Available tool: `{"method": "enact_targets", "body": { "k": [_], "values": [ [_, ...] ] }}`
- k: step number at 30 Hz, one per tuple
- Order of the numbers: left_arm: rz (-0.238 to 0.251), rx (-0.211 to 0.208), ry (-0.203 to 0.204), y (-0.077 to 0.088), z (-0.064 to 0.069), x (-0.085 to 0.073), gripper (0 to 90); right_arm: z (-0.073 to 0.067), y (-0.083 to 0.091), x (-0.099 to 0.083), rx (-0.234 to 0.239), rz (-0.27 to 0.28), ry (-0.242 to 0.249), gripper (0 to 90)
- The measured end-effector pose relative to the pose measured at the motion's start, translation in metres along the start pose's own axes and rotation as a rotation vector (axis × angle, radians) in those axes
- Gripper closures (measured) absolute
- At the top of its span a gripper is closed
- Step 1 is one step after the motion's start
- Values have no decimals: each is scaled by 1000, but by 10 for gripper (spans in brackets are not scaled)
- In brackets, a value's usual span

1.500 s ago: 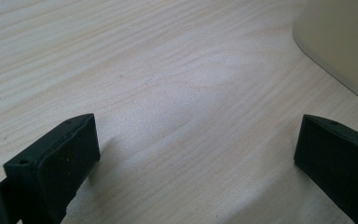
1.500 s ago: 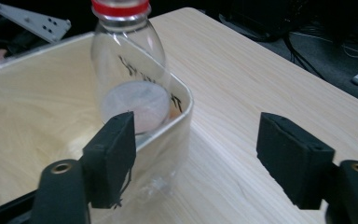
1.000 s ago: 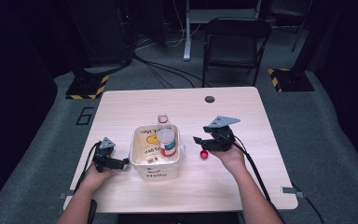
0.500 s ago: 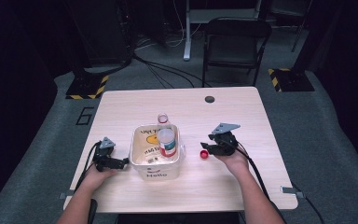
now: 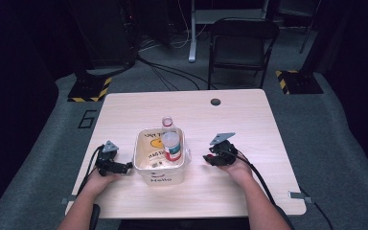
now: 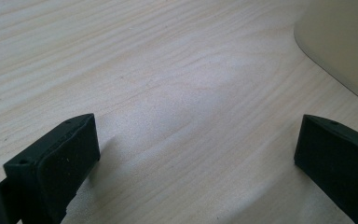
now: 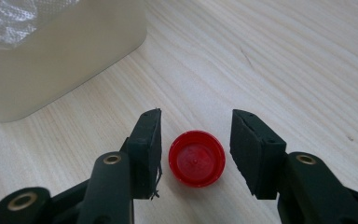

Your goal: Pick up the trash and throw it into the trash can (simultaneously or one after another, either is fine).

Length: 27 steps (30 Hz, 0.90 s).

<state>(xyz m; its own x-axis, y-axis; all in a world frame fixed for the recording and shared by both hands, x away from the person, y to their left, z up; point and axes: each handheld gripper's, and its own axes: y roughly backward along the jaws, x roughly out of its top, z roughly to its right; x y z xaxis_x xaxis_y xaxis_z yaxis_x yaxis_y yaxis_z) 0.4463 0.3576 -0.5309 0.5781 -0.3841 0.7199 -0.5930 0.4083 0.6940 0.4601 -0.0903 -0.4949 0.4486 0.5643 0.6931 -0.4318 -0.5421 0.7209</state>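
Right gripper narrowed around the red cap on the table, pads seemingly just short of contact. Left gripper spread wide beside the tub, holding nothing.

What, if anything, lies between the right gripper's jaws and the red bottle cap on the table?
Nothing visible. The red cap lies on the bare table between the jaws of the right gripper, which have just been closing, with a thin gap on each side. The tub stands off to one side.

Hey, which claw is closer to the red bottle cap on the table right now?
The right. The right claw has one jaw on each side of the red cap, with small gaps still showing, after closing in. The left claw sits open across the tub, on its far side from the cap.
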Motion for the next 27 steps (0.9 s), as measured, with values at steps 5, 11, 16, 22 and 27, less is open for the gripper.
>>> {"method": "enact_targets", "body": {
  "k": [5,11,16,22,27],
  "values": [
    [1,1,-1,0,0,0,0,0,-5,-2,1,-26,-2,534],
    [0,0,1,0,0,0,0,4,-7,-5,7,-48,-12,551],
    [-1,0,-3,0,0,0,0,5,-8,-6,9,-65,-29,572],
    [1,0,2,0,0,0,0,5,-9,-5,8,-71,-30,576],
    [0,0,0,0,0,0,0,6,-10,-5,10,-69,-32,577]
  ]
}}
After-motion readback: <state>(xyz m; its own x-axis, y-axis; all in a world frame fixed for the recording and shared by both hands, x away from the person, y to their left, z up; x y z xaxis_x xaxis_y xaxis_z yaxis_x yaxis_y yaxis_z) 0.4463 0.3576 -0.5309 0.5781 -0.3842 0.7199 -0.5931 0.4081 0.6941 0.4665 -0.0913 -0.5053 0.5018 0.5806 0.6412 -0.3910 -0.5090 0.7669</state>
